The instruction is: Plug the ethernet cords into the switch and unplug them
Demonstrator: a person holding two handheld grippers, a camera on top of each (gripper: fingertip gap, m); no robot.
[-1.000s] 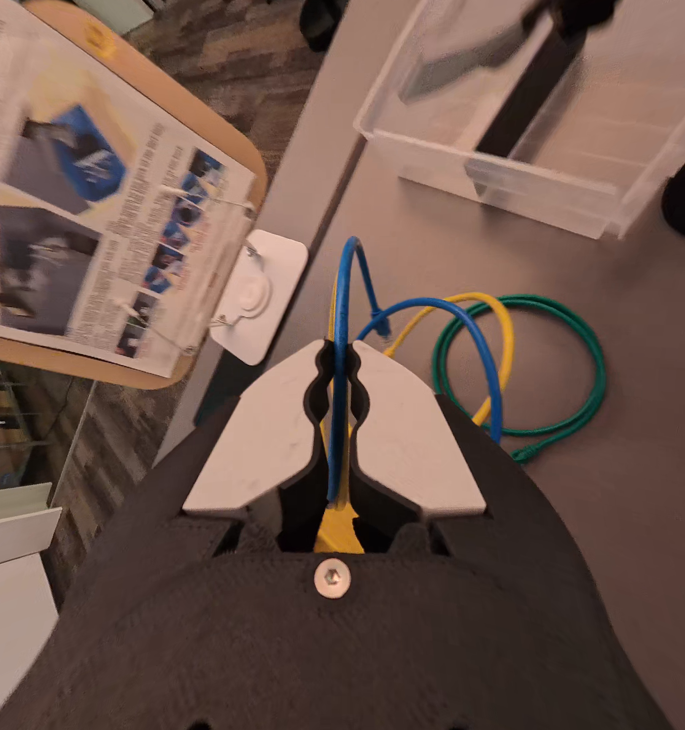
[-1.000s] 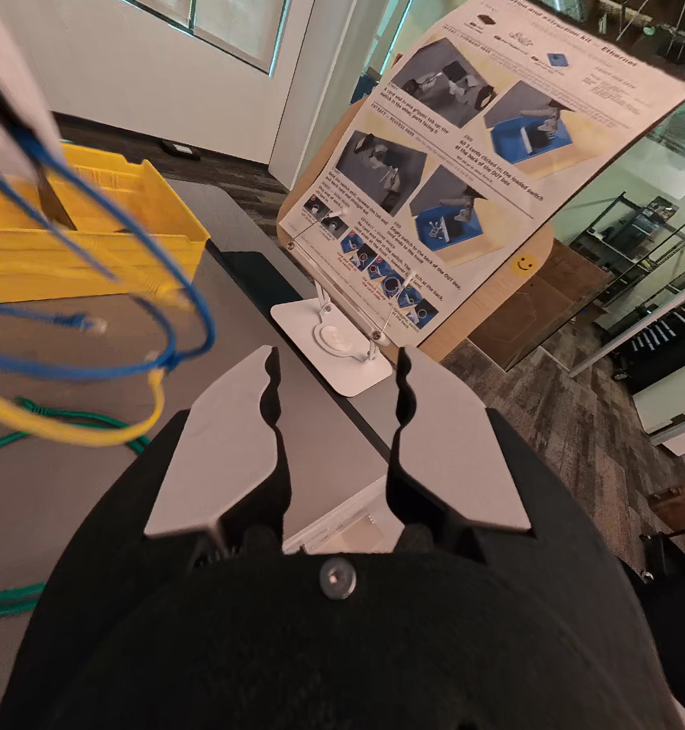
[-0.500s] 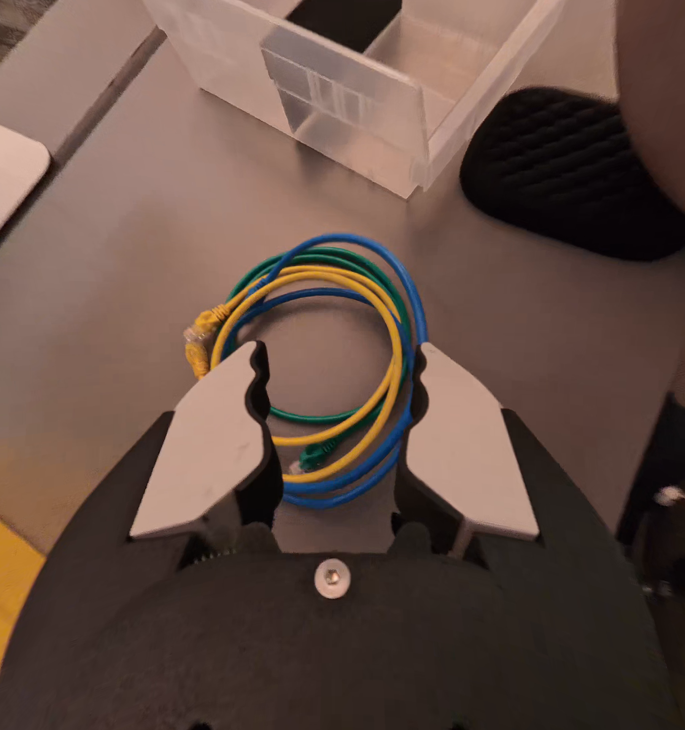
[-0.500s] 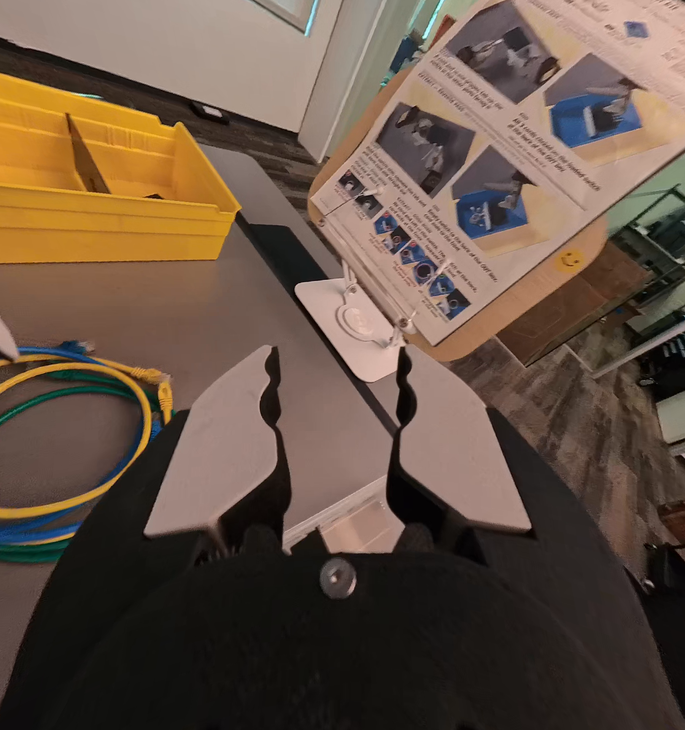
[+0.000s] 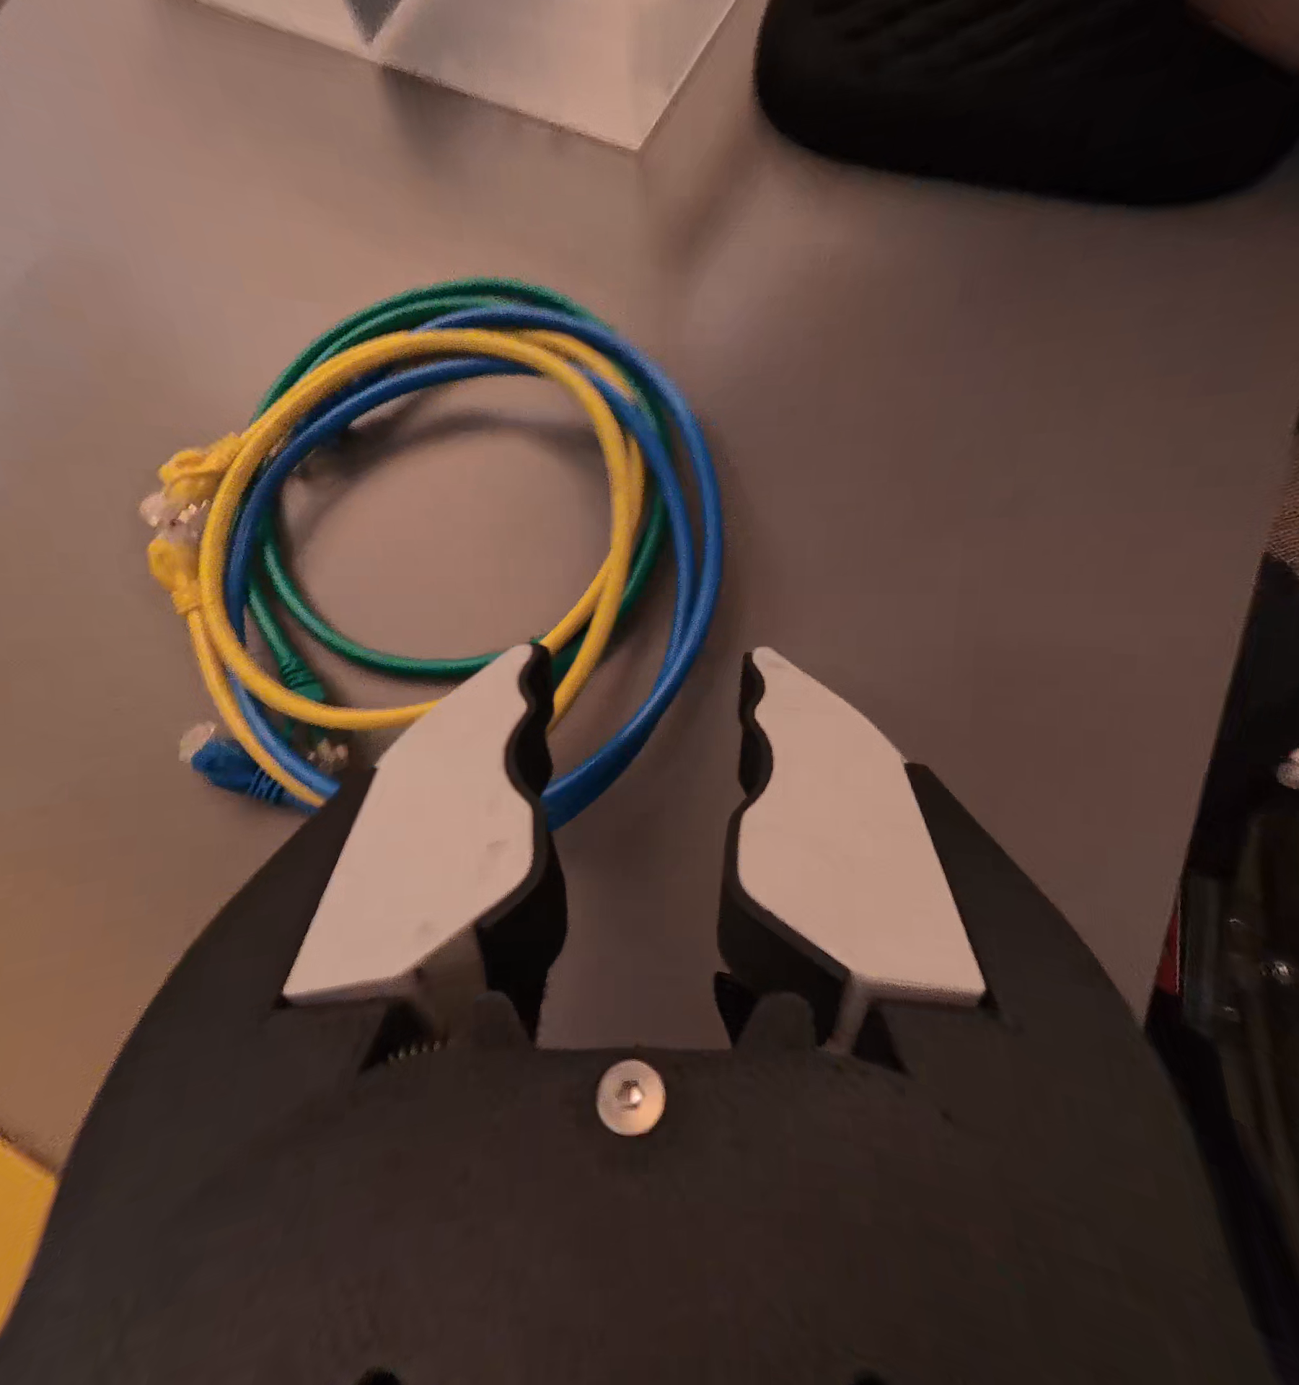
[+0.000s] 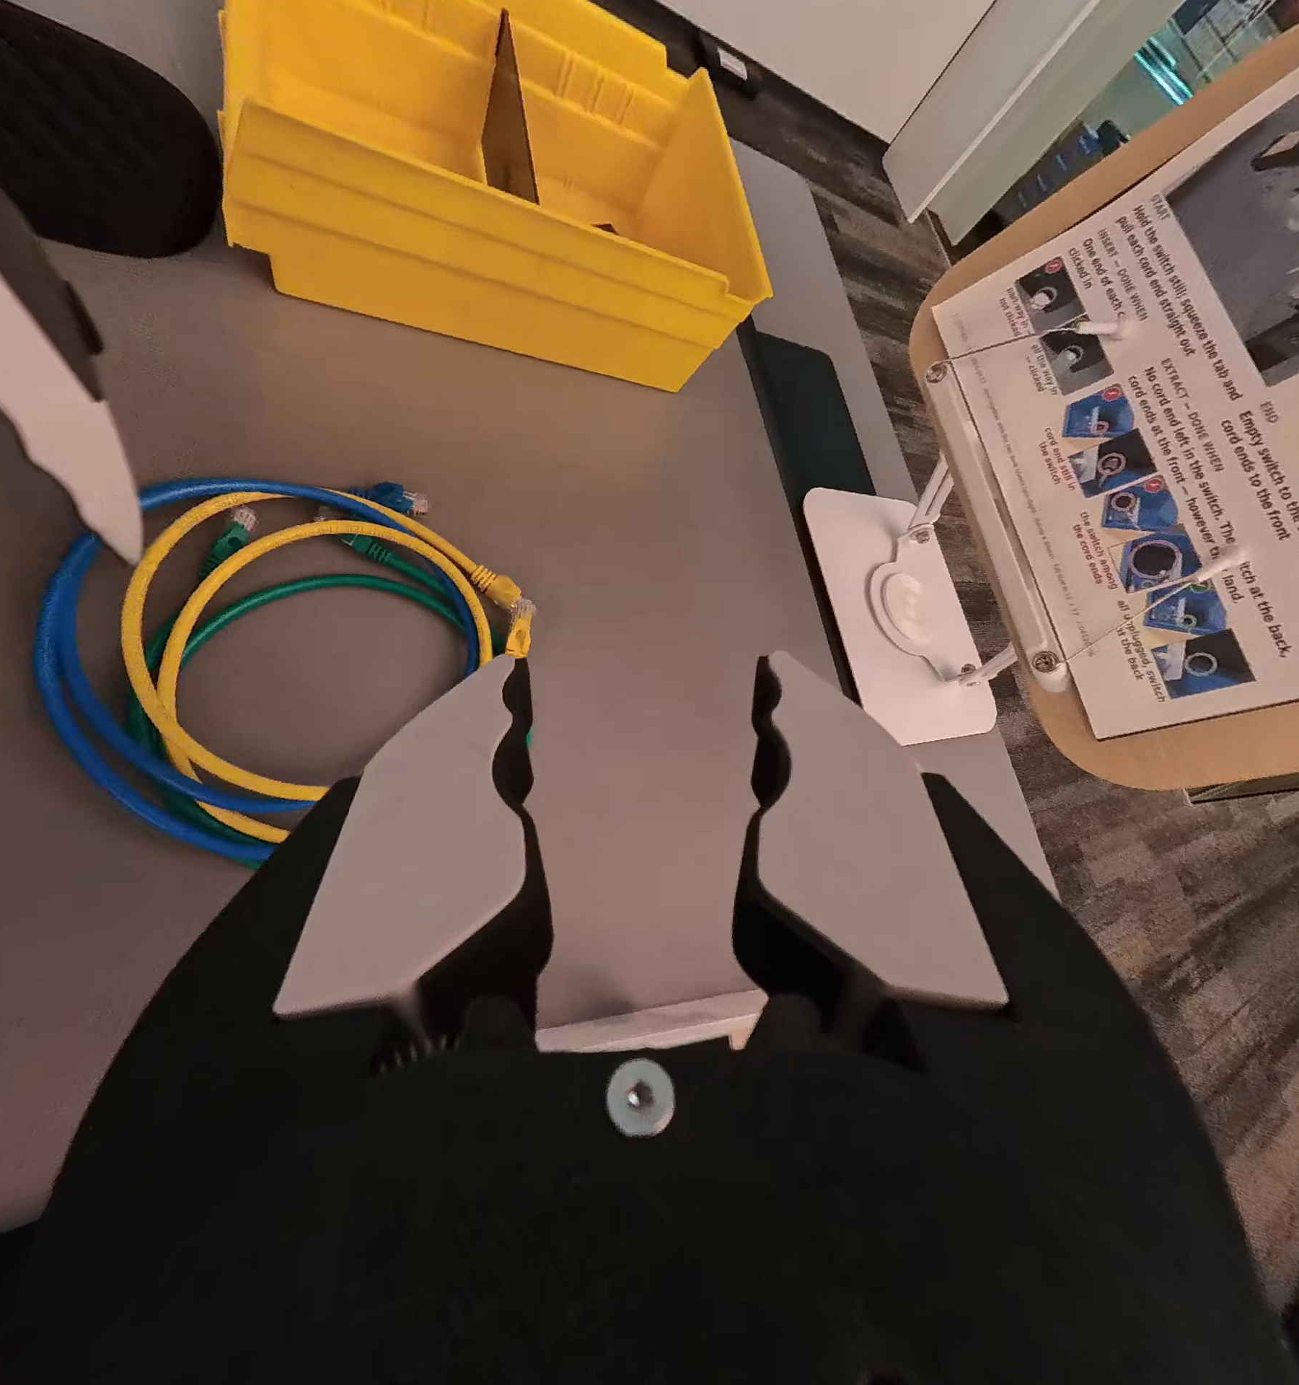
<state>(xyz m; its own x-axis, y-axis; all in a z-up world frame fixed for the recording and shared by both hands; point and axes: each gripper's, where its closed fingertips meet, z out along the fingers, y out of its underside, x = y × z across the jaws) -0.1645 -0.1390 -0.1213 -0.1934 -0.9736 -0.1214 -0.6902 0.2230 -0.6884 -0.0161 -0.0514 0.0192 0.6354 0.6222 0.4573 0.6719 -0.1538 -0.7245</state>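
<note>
Three coiled ethernet cords lie together on the grey table: a blue cord [image 5: 695,539], a yellow cord [image 5: 421,348] and a green cord [image 5: 376,656]. They also show in the right wrist view: blue [image 6: 69,697], yellow [image 6: 144,637], green [image 6: 316,588]. My left gripper [image 5: 639,659] is open and empty, just above the near right edge of the coil. My right gripper [image 6: 639,663] is open and empty, to the right of the coil. One left finger [image 6: 47,420] shows over the coil's far left side. No switch is in view.
A yellow divided bin [image 6: 481,202] stands at the far side of the table. A clear plastic bin [image 5: 526,67] sits beyond the coil. A black padded object [image 5: 1006,90] lies nearby. An instruction sheet on a white stand [image 6: 901,599] stands beyond the table's right edge.
The left gripper held the blue and yellow cords in the air, then opened and dropped them onto the green cord. It has since shifted right. The right gripper tilted down toward the table.
</note>
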